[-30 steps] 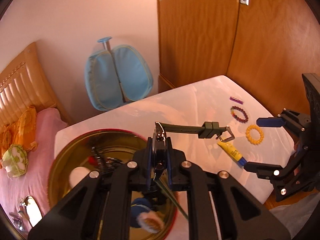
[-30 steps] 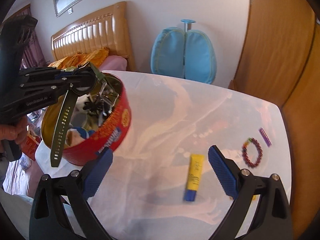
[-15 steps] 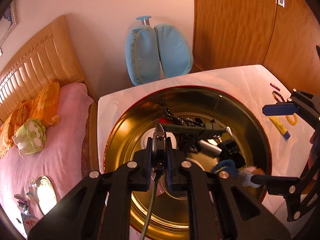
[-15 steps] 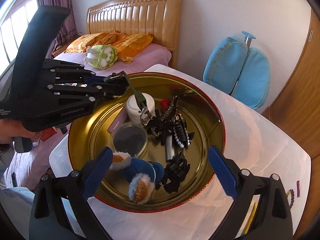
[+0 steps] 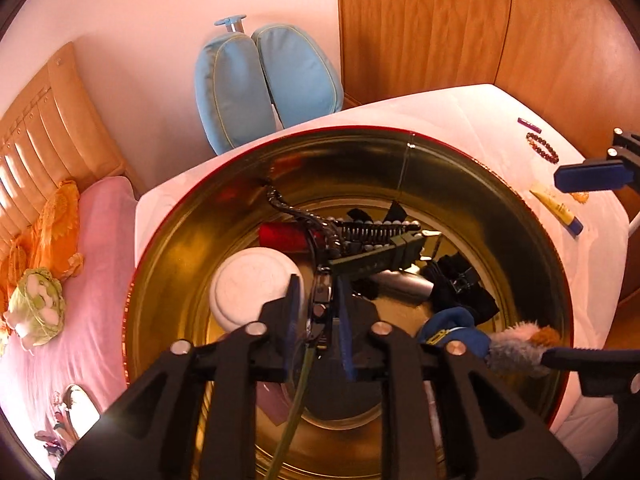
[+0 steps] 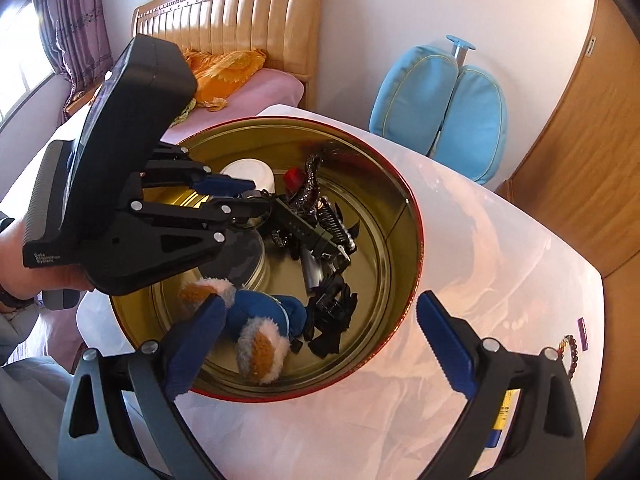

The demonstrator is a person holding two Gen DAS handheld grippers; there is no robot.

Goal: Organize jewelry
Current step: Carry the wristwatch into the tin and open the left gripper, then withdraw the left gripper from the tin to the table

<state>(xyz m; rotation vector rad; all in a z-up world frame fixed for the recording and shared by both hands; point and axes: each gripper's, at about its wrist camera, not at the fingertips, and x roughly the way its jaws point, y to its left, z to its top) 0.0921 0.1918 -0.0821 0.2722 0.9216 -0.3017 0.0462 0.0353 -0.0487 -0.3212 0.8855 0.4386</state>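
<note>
My left gripper (image 5: 318, 312) is shut on a watch with a dark green strap (image 5: 376, 258) and holds it low inside the round red tin (image 5: 168, 200); the strap end lies on black hair clips (image 6: 332, 312). In the right wrist view the left gripper (image 6: 248, 204) hangs over the tin (image 6: 412, 208) with the strap (image 6: 304, 226) sloping down. My right gripper (image 6: 316, 344) is open and empty at the tin's near rim. A dark bead bracelet (image 5: 542, 146), a purple bar (image 5: 528, 123) and a yellow tube (image 5: 556, 208) lie on the white table.
The tin also holds a white jar (image 5: 256, 284), a blue plush toy (image 6: 260, 320) and a red item (image 5: 282, 236). A blue padded chair (image 6: 440, 100) stands behind the table (image 6: 500, 248). A bed with pink sheet (image 5: 60, 280) is at left, wooden doors (image 5: 440, 28) at right.
My left gripper has carried the watch from above the table to over the tin, then lowered it so the strap rests among the clips. My right gripper swung toward the tin.
</note>
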